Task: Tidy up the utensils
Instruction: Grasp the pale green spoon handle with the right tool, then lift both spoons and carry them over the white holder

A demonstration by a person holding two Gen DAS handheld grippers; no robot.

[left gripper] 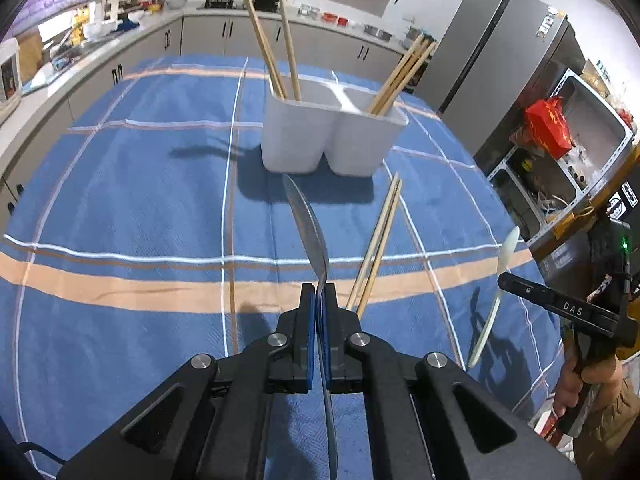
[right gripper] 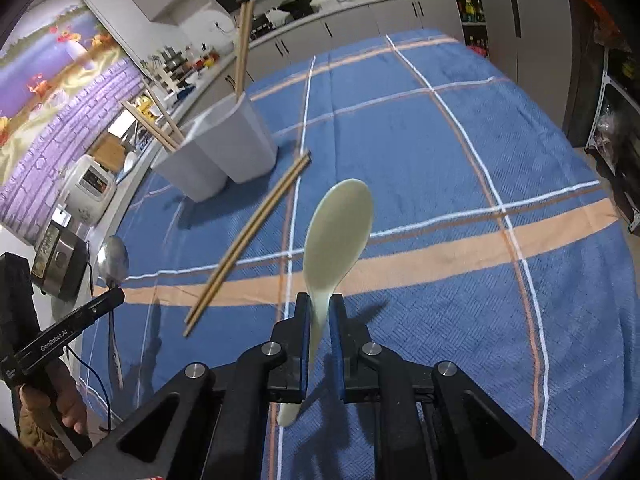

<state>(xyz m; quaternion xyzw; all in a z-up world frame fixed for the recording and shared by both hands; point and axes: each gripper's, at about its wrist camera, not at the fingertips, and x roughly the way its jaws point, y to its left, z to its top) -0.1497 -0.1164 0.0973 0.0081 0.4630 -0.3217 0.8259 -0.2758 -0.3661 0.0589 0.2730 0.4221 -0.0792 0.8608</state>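
Note:
My left gripper is shut on a metal spoon, held above the cloth with its bowl pointing at the white two-part utensil holder. The holder has chopsticks standing in both parts. My right gripper is shut on a pale plastic spoon, held above the table. A loose pair of chopsticks lies on the cloth between the grippers and the holder; it also shows in the right wrist view. The right gripper shows at the right edge of the left wrist view, the left gripper at the left of the right wrist view.
The table carries a blue checked cloth with orange stripes. Kitchen counters run along the far and left sides. A grey fridge and shelves stand to the right. A rice cooker sits off the table's left side.

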